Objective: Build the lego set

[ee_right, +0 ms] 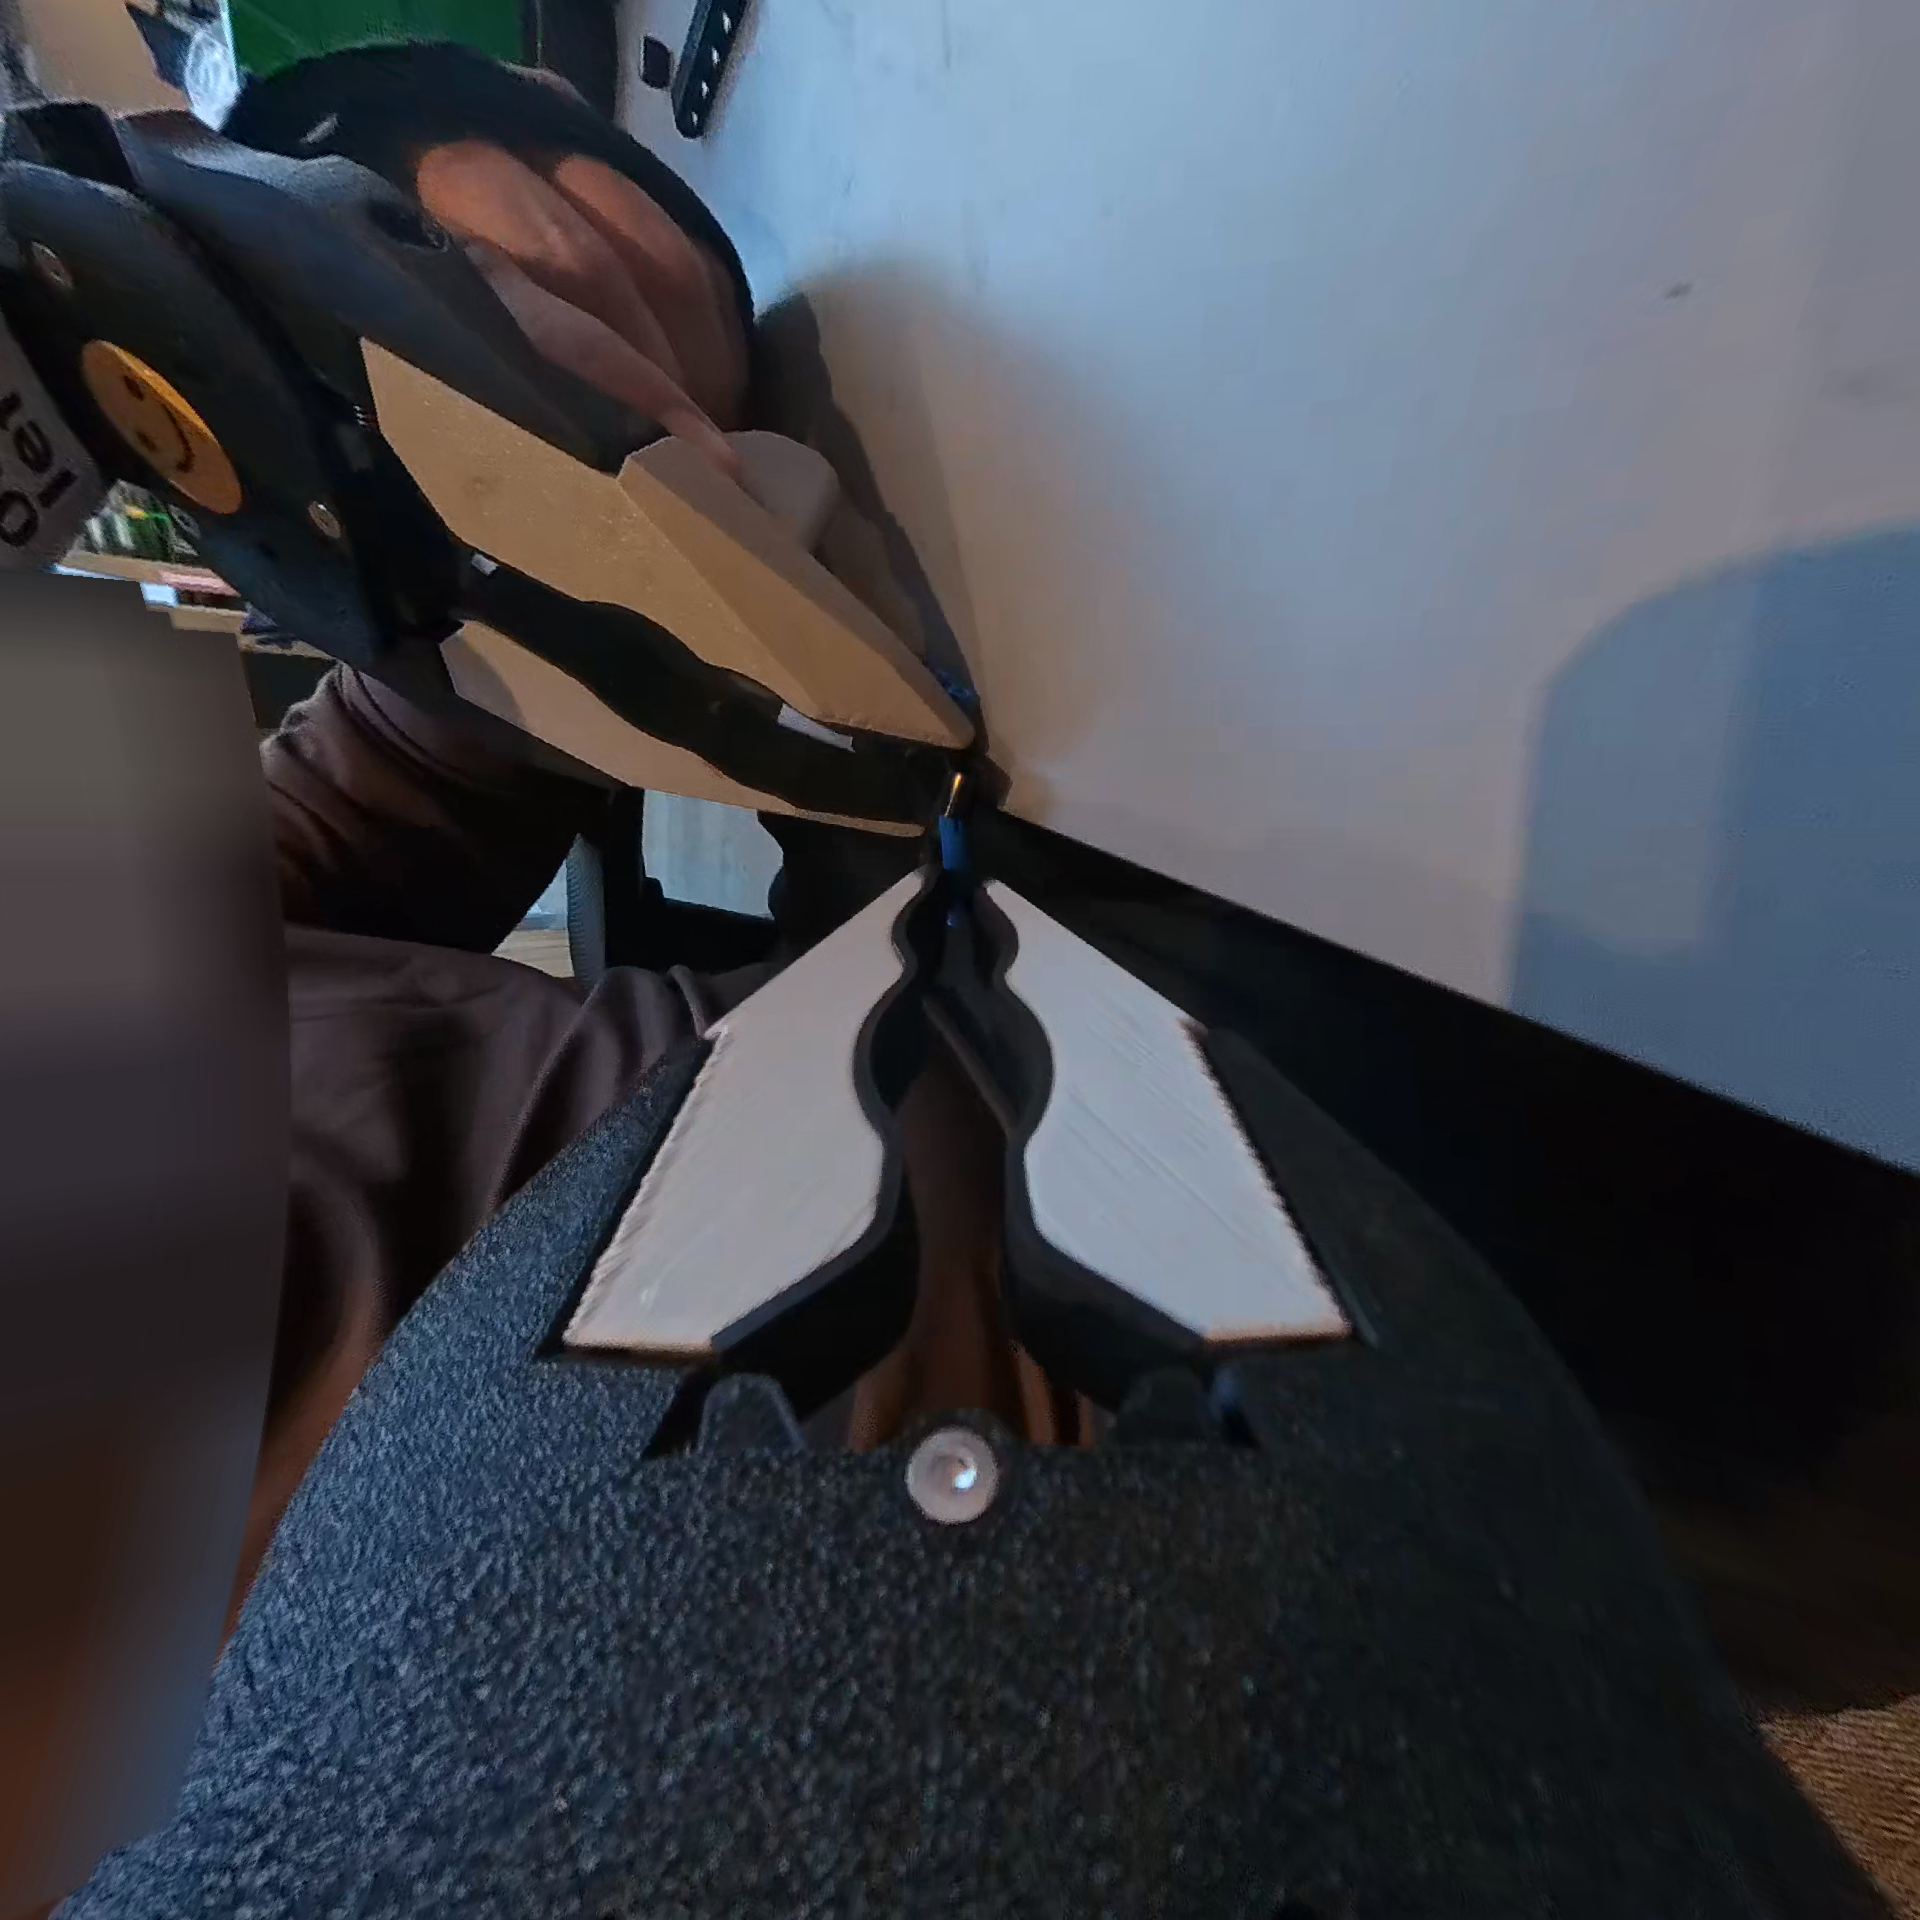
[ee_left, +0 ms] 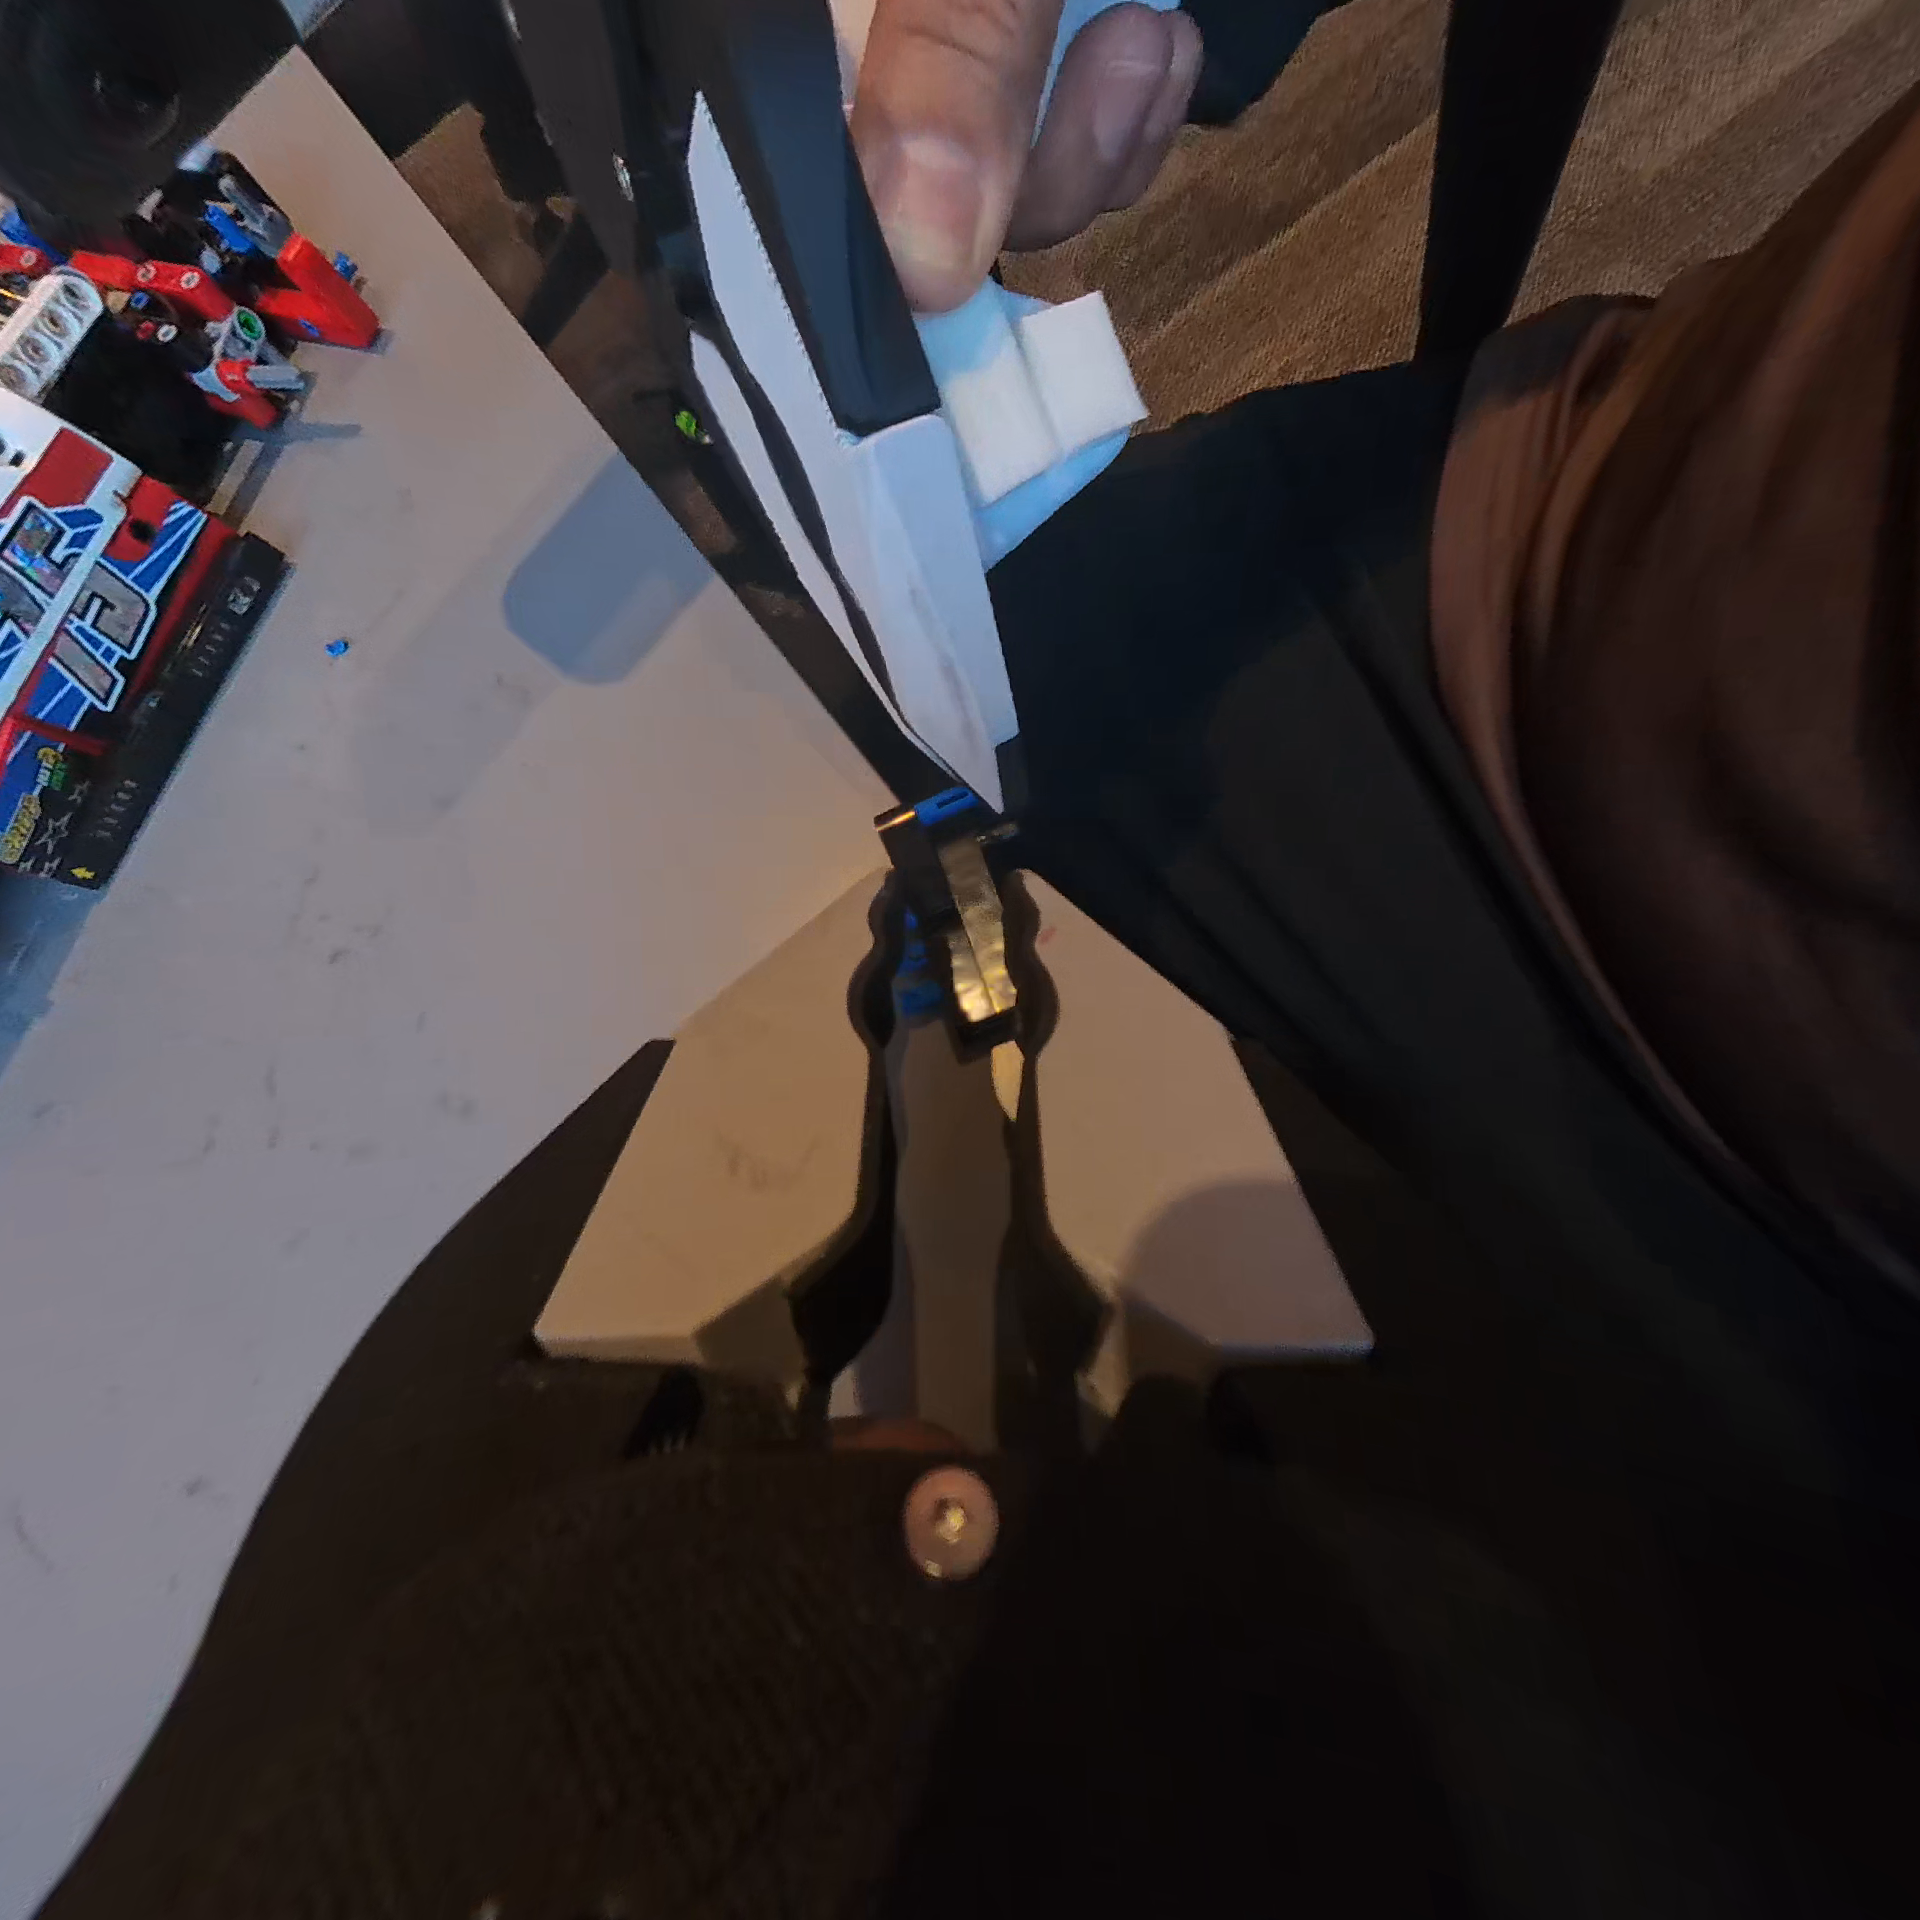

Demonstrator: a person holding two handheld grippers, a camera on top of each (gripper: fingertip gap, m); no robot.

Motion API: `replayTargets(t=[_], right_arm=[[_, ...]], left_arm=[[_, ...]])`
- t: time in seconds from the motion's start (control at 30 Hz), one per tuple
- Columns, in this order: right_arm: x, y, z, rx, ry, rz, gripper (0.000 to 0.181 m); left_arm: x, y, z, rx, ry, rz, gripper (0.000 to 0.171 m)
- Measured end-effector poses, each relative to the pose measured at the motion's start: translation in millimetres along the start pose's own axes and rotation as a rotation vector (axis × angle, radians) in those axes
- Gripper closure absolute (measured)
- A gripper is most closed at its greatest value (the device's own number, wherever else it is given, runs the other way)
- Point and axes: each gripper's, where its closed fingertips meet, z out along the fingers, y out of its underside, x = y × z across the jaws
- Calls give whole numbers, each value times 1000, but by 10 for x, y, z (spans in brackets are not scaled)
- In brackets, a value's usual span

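Left tool (ee_left: 951, 966) grips a small black plastic lego beam (ee_left: 971, 935); right tool (ee_right: 951, 894) pinches its blue pin (ee_right: 951, 840) at the white table (ee_left: 312, 935) edge.

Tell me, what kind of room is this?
Probably an office or home workroom: a white table holds a half-built red Lego model beside its box, with brown carpet underneath.

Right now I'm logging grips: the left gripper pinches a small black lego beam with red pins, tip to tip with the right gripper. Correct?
Not quite: the pins are blue, not red. The left wrist view shows the left gripper shut on the small black lego beam with blue pins, meeting the right gripper tip to tip.
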Motion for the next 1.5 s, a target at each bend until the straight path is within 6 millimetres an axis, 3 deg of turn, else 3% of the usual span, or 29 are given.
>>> replayTargets(t=[0.27, 0.4, 0.5, 0.73, 0.87, 0.97, 1.17, 1.43, 1.5], right_arm=[[-67, 0, 1, -99, -134, 172, 178], [-18, -66, 12, -189, 79, -29, 180], [25, -244, -4, -222, 225, -184, 179], [94, -527, 81, -282, 208, -179, 177], [102, -539, 64, -266, 220, -225, 174], [45, -561, 64, -203, 210, -226, 161], [-6, -498, 73, -132, 149, -191, 159], [122, -601, -120, -85, 320, -467, 159], [70, -697, -172, -47, 338, -548, 161]], left_arm=[[-1, 2, -4, -3, -21, 29, 155], [-57, 39, -42, 0, -27, 5, 154], [-207, 129, -106, -4, -65, -61, 155], [-456, 298, -200, -24, -116, -186, 155], [-466, 304, -201, -22, -112, -194, 156], [-513, 310, -194, -27, -134, -212, 156], [-559, 326, -198, -32, -154, -229, 156], [-568, 372, -247, -25, -132, -246, 155], [-559, 375, -250, -24, -121, -248, 154]])
